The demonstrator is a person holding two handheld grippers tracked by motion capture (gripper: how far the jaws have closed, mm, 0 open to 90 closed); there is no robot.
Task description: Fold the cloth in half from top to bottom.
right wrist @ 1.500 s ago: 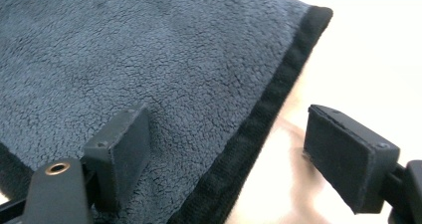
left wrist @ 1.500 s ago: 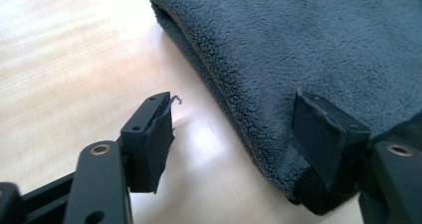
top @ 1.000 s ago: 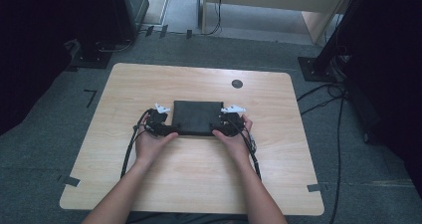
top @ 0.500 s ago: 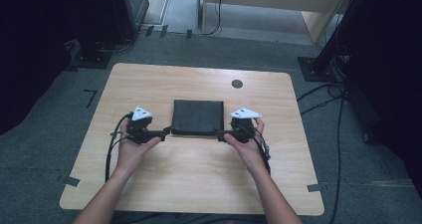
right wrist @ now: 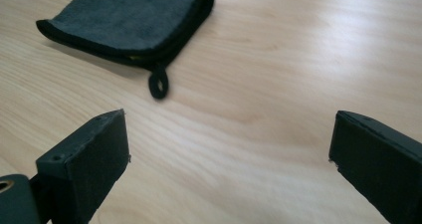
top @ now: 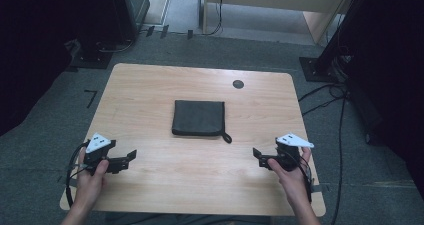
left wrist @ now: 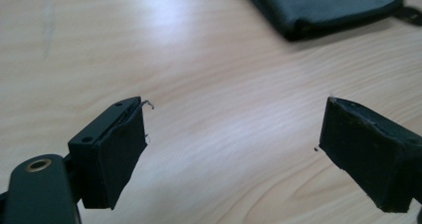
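Both grippers, jaws spread with nothing between them. The left gripper (top: 131, 156) is held low over the table (top: 150, 85) near its front left corner, its two black fingers (left wrist: 112, 149) wide apart over bare wood; the jaws have just been opening, and no object lies in the gap. The right gripper (top: 257, 154) mirrors it near the front right corner, fingers (right wrist: 84, 167) likewise parted over bare wood, jaws also just opened and empty. Each tool points inward, toward the other. Ahead of both pairs of fingertips and midway between them lies the folded dark cloth (top: 198, 117), flat on the table and well apart from either gripper. Its hanging loop (right wrist: 158, 86) trails off the corner nearest the right gripper's fingers. The cloth's neat, squared layers and the grippers' symmetrical, empty stance suggest a fold judged complete and the hands cleared to either side. Beyond the cloth, a small dark disc (top: 238, 84) sits in the tabletop.
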